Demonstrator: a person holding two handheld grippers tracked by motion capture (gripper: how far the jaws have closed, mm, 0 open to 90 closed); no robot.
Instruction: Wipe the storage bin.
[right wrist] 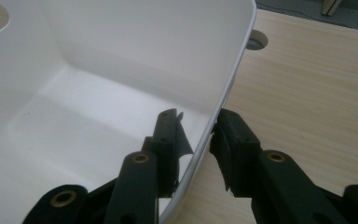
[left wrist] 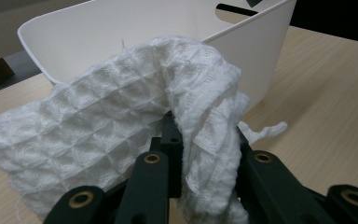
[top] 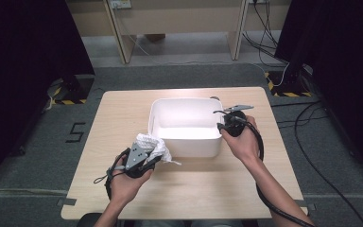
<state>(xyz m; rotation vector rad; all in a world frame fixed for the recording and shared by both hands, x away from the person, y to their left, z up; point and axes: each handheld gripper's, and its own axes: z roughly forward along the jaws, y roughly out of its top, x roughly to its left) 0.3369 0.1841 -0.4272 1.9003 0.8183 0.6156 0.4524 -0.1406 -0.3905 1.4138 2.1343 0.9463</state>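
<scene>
While the left tool (top: 147, 158) clamps the white cloth (left wrist: 121, 135), the right tool (right wrist: 196, 140) straddles the tub (top: 184, 142) wall.
Right jaws stand narrow around the rim, apparently not yet pressing; worktop (top: 123, 113) carries the tub.

I see a light wooden table (top: 123, 113) with rounded corners standing on grey floor. A white plastic tub (top: 189, 146) with cut-out handles sits directly on it, a little beyond the middle. Just beside the tub's far right corner, a round hole (right wrist: 256, 41) is cut into the tabletop.
</scene>
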